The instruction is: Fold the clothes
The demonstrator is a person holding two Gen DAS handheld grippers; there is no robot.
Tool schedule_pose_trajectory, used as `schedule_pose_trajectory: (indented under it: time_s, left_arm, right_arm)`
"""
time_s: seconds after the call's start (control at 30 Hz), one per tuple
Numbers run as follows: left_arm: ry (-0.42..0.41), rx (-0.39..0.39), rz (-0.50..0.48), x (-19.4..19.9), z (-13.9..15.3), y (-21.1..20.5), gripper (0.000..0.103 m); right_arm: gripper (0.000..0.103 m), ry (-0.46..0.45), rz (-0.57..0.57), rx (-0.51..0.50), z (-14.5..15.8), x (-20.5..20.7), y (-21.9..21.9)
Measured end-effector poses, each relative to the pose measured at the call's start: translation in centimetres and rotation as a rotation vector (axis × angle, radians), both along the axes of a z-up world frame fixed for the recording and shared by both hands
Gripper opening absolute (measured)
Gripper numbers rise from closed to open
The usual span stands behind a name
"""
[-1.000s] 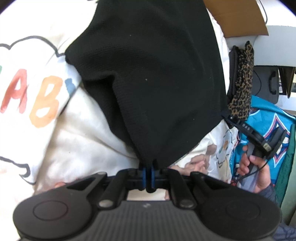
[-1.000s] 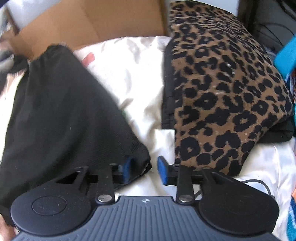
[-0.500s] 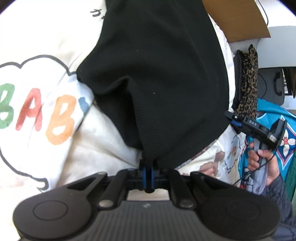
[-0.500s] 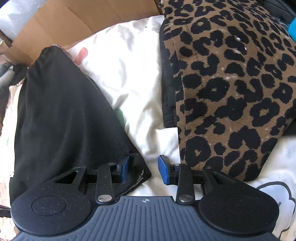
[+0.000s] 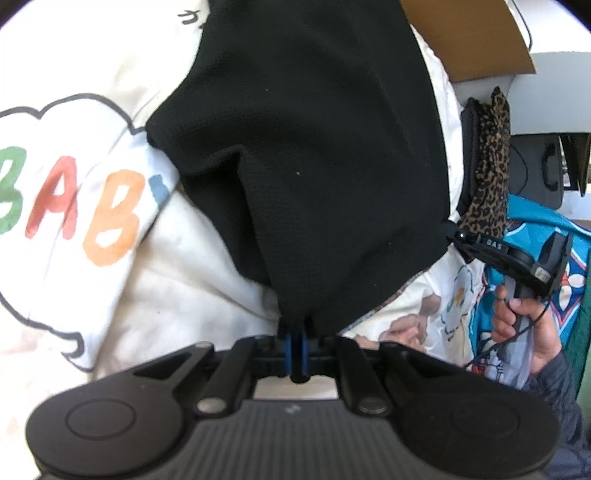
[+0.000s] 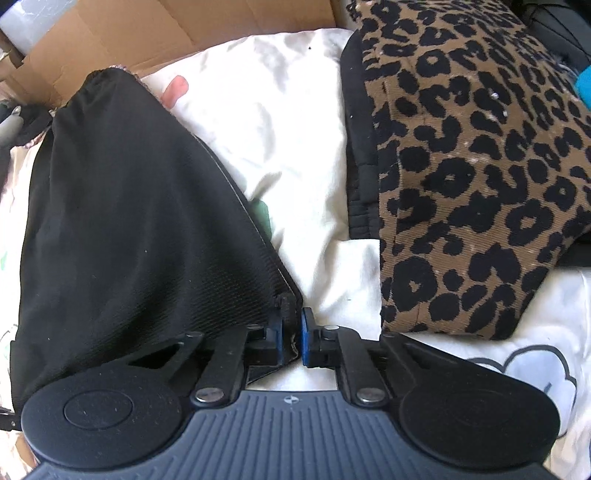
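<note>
I hold the black garment at two points on its near edge. The left gripper has its fingers pressed together on a pinch of the hem, with no gap showing. The right gripper has its fingers drawn narrow on the garment's near right corner, the cloth bunched between the blue pads. The garment lies spread on the white printed bedding, stretching forward and away from both sets of fingers; its long axis runs from the held hem toward the gathered waistband at the far end, close to the cardboard. Both hold points sit on the same near edge, so I judge neither hand nearer the far end; a fold along the long axis would carry both grips forward together. A folded leopard-print garment lies apart to the right, with bare bedding between. Against the frame one second ago, the right fingers stood wide with the corner only at the left pad; now they have closed on it. The left grip is unchanged, though the left view has shifted and more of the lettering shows.
</note>
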State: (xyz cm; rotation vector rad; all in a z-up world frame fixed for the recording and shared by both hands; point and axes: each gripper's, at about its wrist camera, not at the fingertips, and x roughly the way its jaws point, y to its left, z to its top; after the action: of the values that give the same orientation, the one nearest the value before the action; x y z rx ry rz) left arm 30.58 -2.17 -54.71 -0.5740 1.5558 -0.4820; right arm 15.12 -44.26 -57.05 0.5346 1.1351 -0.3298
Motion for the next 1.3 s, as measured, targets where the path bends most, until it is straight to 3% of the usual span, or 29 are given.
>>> schedule_pose_trajectory:
  time_s: [0.33,0.83,1.3]
  left_arm:
    - [-0.068,-0.004,0.016,-0.9,4.7,0.7,0.005]
    - [-0.205,0.017,0.036,-1.3,13.6,6.2,0.004]
    - [-0.214,0.052,0.095,-2.5,15.3,12.8,0.003]
  right_arm:
    - [0.006,-0.015,-0.028,0.009,3.8,-1.2,1.1]
    - [0.006,-0.04,0.072,0.033,12.1,-2.8,7.8]
    - [0.006,-0.001,0.15,0.06,14.5,-3.4,14.1]
